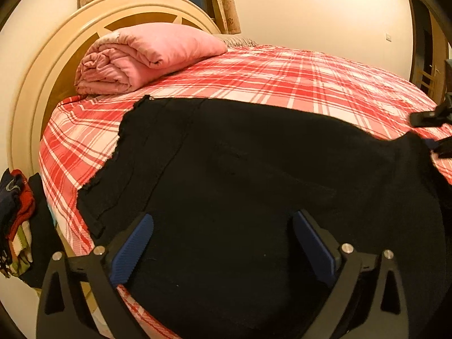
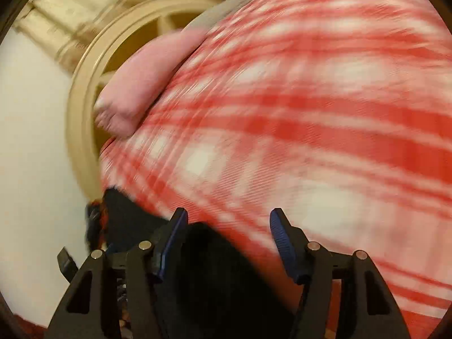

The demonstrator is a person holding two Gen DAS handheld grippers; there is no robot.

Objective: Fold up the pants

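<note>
Black pants [image 1: 240, 175] lie spread across the red plaid bed [image 1: 282, 79], with a frayed edge toward the left. My left gripper [image 1: 223, 226] is open just above the near part of the pants, holding nothing. My right gripper [image 2: 228, 223] is open and empty over the bed; its view is blurred, and the pants [image 2: 214, 268] show as a dark patch at the bottom between and below its fingers. The right gripper also shows at the right edge of the left wrist view [image 1: 432, 132], next to a raised corner of the pants.
A rolled pink quilt [image 1: 135, 56] lies at the head of the bed against the round cream headboard [image 1: 42, 84]. A pile of coloured clothes [image 1: 17, 220] sits off the bed's left side. A wall and door stand at the far right.
</note>
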